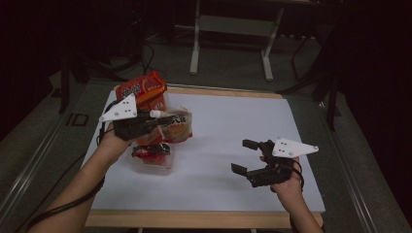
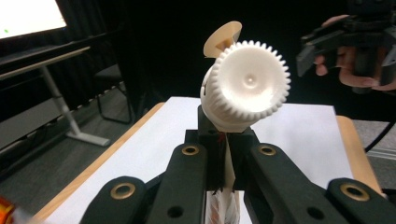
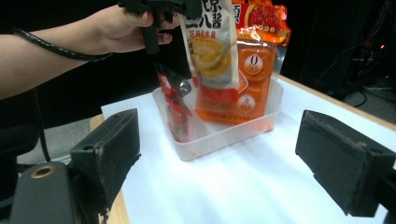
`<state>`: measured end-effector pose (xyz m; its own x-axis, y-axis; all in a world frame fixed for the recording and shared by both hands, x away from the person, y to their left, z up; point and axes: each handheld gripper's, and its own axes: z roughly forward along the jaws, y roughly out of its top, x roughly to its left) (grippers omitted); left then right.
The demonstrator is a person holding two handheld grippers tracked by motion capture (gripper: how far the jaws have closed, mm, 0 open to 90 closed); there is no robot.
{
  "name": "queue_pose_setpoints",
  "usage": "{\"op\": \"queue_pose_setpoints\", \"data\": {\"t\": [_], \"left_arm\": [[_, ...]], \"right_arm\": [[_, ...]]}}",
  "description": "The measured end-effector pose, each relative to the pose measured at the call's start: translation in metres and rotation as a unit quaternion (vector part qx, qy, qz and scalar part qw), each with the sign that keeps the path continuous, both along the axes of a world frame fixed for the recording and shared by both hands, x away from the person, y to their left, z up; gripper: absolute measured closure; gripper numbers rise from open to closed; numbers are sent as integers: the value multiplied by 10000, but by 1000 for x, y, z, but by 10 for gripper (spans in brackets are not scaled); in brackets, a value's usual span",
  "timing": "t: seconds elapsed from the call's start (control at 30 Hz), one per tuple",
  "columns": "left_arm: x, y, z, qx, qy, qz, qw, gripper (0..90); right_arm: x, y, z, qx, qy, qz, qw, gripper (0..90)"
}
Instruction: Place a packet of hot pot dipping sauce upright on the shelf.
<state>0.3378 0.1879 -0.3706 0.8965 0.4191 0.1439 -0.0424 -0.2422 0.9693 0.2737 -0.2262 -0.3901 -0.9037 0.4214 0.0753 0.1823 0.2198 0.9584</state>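
My left gripper [image 1: 154, 120] is shut on the neck of a beige sauce pouch [image 1: 177, 127], just under its white ribbed cap [image 2: 247, 86]. The pouch [image 3: 210, 46] hangs from that grip over a clear plastic tub [image 3: 224, 133]. In the tub stand an orange pouch [image 3: 254, 60] and a small red packet [image 3: 175, 105]. I cannot tell whether the beige pouch touches them. My right gripper [image 1: 242, 156] is open over the white sheet to the right, with nothing between its pads [image 3: 112, 144], and it faces the tub.
The white sheet [image 1: 233, 121] covers a wooden tabletop, with bare room in the middle and on the right. The orange packets [image 1: 145, 90] rise at the sheet's far left corner. A desk frame [image 1: 231, 34] stands on the floor beyond the table.
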Motion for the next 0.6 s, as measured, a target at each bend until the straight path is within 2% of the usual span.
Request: {"op": "queue_pose_setpoints", "data": {"t": [0.07,0.17,0.33,0.6], "left_arm": [[3,6,-2,-33,56,64,10000,885],[6,14,-5,71,71,166,9998,885],[8,25,-13,211,216,243,9992,885],[5,35,-25,410,398,142,9983,886]], "right_arm": [[1,-1,-4,25,75,-6,10000,137],[2,-3,-8,13,131,-24,9999,137],[2,-5,-11,-24,182,-28,9998,139],[5,-9,-16,24,250,-81,9997,142]]}}
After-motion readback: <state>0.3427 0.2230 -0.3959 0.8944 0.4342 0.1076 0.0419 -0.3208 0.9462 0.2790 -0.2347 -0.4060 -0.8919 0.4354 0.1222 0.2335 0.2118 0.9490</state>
